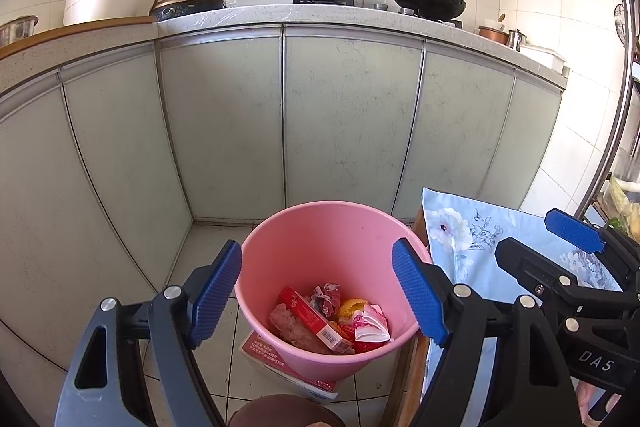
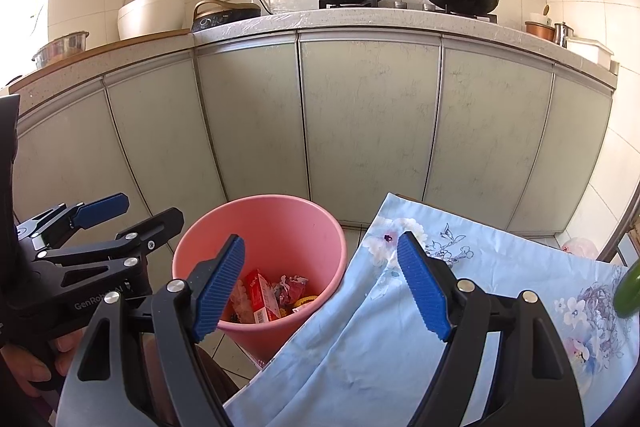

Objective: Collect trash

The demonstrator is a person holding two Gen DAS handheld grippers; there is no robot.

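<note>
In the left wrist view, the left gripper (image 1: 318, 293) is spread wide and empty at lower centre, over the pink bin (image 1: 320, 247), where a red box (image 1: 310, 319) and wrappers (image 1: 370, 325) lie. In the right wrist view, the right gripper (image 2: 320, 289) also gapes empty, between the bin at lower centre-left and the floral cloth (image 2: 480, 291) at lower right.

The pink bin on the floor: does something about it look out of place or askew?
Yes. The pink bin does not stand flat on the tiles: it rests on a red and white carton lying underneath, so it looks tilted. The trash is all inside; nothing appears spilled.
</note>
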